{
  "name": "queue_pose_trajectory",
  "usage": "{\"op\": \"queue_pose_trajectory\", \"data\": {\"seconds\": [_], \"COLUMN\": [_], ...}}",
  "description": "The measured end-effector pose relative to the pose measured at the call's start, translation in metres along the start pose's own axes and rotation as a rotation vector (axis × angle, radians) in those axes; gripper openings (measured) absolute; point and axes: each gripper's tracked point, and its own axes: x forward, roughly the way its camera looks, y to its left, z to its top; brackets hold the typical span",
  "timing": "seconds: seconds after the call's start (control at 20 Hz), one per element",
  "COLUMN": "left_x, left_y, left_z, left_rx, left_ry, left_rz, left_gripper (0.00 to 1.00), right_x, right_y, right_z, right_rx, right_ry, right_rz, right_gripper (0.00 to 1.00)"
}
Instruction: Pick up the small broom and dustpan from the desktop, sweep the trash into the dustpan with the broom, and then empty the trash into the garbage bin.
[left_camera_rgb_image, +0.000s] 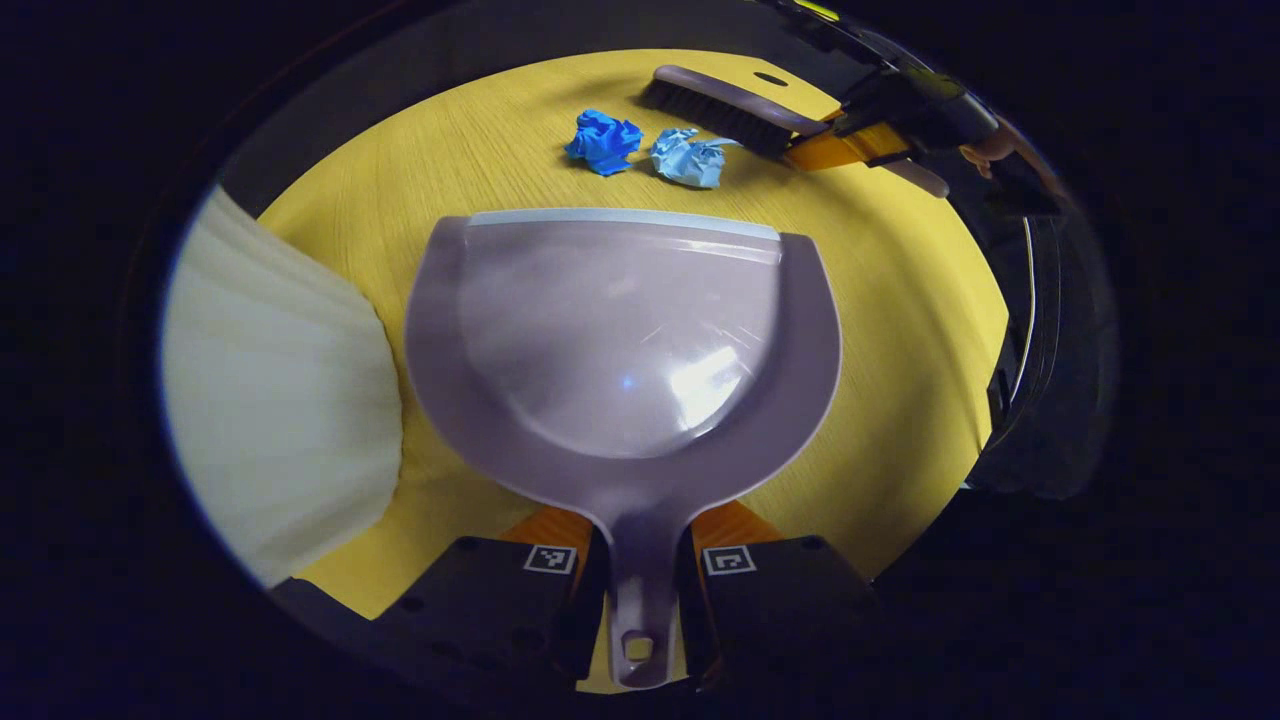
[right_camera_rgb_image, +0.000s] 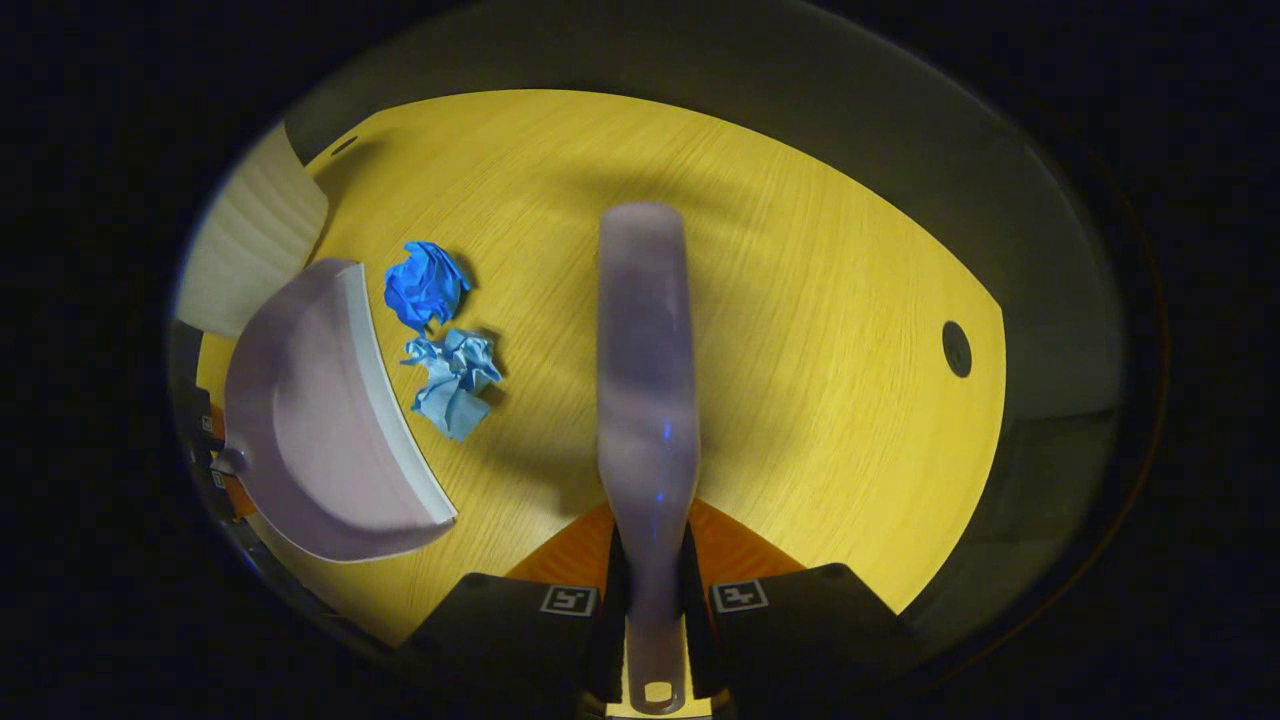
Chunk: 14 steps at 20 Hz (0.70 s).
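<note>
Dustpan (left_camera_rgb_image: 620, 330) sits flat on the yellow surface (left_camera_rgb_image: 900, 330), left tongs (left_camera_rgb_image: 640, 600) clamped on its thin, stiff handle; two light paper wads (left_camera_rgb_image: 645, 150) lie just beyond its lip. Right gripper view: right tongs (right_camera_rgb_image: 650, 600) pinch the broom (right_camera_rgb_image: 645, 350) handle, broom beside the wads, opposite the dustpan.
</note>
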Motion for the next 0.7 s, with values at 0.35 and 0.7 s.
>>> {"op": "queue_pose_trajectory", "data": {"seconds": [0.35,0.7], "left_x": [-0.004,-0.003], "left_y": [0.011,0.013], "left_z": [0.007,0.008], "left_rx": [0.070,0.094], "left_ry": [0.023,-0.017], "left_rz": [0.006,0.002], "left_gripper": [0.30,0.30], "right_x": [0.000,-0.023], "right_y": [0.046,0.073], "right_z": [0.007,-0.017], "right_rx": [-0.175,-0.351], "right_ry": [-0.009,0.045], "right_rz": [0.125,0.298], "right_gripper": [0.27,0.28]}}
